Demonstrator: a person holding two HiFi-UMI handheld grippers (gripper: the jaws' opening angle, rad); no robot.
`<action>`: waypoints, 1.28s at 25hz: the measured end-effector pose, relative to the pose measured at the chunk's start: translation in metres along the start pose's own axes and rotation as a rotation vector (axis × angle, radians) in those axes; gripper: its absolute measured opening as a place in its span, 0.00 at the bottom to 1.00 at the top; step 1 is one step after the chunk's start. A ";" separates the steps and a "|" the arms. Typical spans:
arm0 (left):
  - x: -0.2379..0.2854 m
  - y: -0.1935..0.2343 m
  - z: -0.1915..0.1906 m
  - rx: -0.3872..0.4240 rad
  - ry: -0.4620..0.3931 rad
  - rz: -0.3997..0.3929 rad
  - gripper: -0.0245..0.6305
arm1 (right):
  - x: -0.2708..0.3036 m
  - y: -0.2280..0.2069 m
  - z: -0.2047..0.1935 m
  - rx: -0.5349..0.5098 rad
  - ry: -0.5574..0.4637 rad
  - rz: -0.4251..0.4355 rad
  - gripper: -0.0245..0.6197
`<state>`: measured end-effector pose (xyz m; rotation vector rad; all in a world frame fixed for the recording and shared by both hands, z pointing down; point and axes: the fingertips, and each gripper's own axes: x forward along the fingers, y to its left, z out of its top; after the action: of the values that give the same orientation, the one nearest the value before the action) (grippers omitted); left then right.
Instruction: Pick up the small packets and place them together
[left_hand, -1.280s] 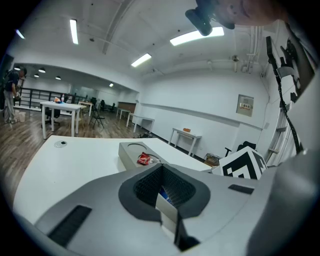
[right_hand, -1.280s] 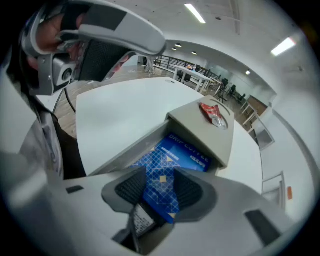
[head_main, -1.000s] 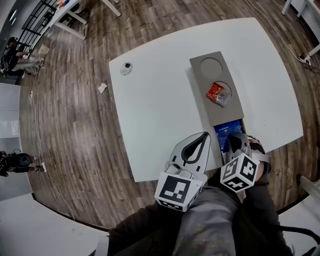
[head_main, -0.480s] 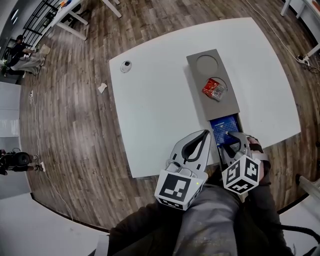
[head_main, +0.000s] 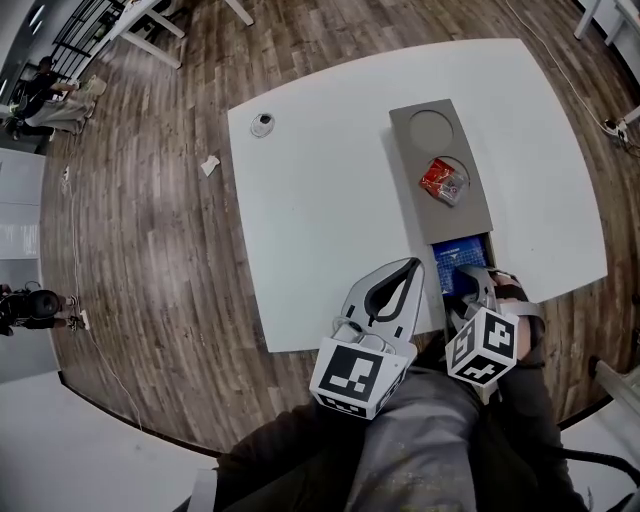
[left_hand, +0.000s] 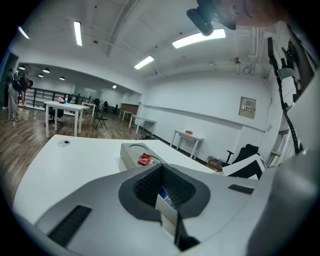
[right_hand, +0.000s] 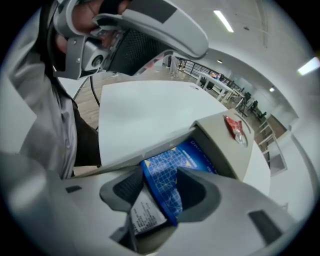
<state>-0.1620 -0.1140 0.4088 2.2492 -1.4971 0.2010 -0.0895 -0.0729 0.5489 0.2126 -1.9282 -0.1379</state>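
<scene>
A grey tray (head_main: 412, 165) lies on the white table (head_main: 320, 200). A red packet (head_main: 440, 181) sits in the tray's second round recess, also in the right gripper view (right_hand: 234, 128) and the left gripper view (left_hand: 144, 160). A blue packet (head_main: 458, 262) lies in the tray's near square compartment. My right gripper (head_main: 468, 284) hangs over it. Its jaws are opening, and the blue packet (right_hand: 167, 185) stands loosely between them (right_hand: 160, 196). My left gripper (head_main: 405, 272) hovers at the table's front edge, shut and empty (left_hand: 167, 210).
A small round object (head_main: 262, 124) rests near the table's far left corner. A paper scrap (head_main: 209, 165) lies on the wooden floor beyond the left edge. The tray's far round recess (head_main: 430, 127) holds nothing. The person's lap is just below the front edge.
The right gripper's jaws have spread apart from their grip on the blue packet, which stays in the near compartment. The left gripper has held still.
</scene>
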 end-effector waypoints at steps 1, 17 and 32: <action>0.001 0.003 -0.001 -0.003 0.002 0.003 0.04 | 0.001 -0.001 0.000 -0.004 0.003 -0.003 0.36; -0.019 -0.039 0.010 0.067 -0.052 -0.041 0.04 | -0.054 -0.018 0.019 0.041 -0.143 -0.277 0.09; -0.059 -0.103 0.018 0.114 -0.151 -0.030 0.04 | -0.131 -0.007 0.022 -0.021 -0.289 -0.463 0.08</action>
<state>-0.0949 -0.0387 0.3440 2.4236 -1.5622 0.1121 -0.0638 -0.0516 0.4205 0.6536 -2.1325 -0.5197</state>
